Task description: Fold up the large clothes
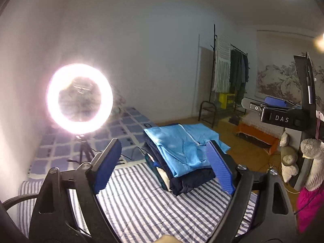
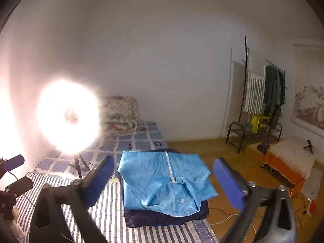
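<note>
Two grippers (image 1: 164, 166) (image 2: 164, 180), each with two blue pads. One stack of folded clothes: one light blue garment (image 2: 164, 180) on top, dark ones (image 2: 162, 216) beneath, their number unclear. One ring light (image 1: 79, 98) on one tripod (image 1: 84, 151). One folded floral quilt (image 2: 119, 111). One clothes rack (image 2: 261, 93). One yellow crate (image 2: 259, 123). One wall painting (image 1: 279, 79).

Ring light (image 1: 79, 98) glaring and blown out, dim room, fisheye-curved edges, soft blur
</note>
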`<state>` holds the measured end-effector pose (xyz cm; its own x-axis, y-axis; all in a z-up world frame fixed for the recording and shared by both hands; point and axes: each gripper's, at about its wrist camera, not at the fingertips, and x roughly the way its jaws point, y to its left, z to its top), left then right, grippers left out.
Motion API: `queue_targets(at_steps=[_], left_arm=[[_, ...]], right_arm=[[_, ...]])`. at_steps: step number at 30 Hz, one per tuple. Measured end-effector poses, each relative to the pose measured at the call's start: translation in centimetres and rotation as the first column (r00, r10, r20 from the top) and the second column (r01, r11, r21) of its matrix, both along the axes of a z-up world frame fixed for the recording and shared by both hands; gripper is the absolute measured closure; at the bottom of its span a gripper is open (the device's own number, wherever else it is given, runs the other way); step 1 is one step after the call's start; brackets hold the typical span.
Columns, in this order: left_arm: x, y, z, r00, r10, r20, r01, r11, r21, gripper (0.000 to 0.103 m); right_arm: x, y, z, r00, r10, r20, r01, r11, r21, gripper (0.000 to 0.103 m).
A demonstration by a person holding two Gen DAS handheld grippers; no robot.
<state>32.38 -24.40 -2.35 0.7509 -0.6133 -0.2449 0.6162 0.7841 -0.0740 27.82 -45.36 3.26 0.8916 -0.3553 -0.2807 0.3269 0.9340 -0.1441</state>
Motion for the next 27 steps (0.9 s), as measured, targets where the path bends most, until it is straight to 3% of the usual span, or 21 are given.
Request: queue_targets(at_steps=[8,13,27], left_arm=[[-2.2,1.8,-1.2,1.0,0.006,-0.01,-0.006,0.999,0.036,0.0],[-3.4,2.3,-2.2,0.999,0.043,-0.002,-0.043,0.996,0.082,0.0],[-4.2,2.2,-3.1,0.999,0.045,0.017,-0.047,0.995,0.087,0.0]], right_arm=[[-2.2,4.2,-1.1,0.999,0.0,0.034,0.0,1.0,-0.007,0.0],[-1.8,5.1,-2.4,1.0,-0.013,0.002,0.013,1.0,0.025,0.0],[-1.9,6.7,-3.6,0.997,-0.063,0.039,0.062,0.998,0.007,0.0]])
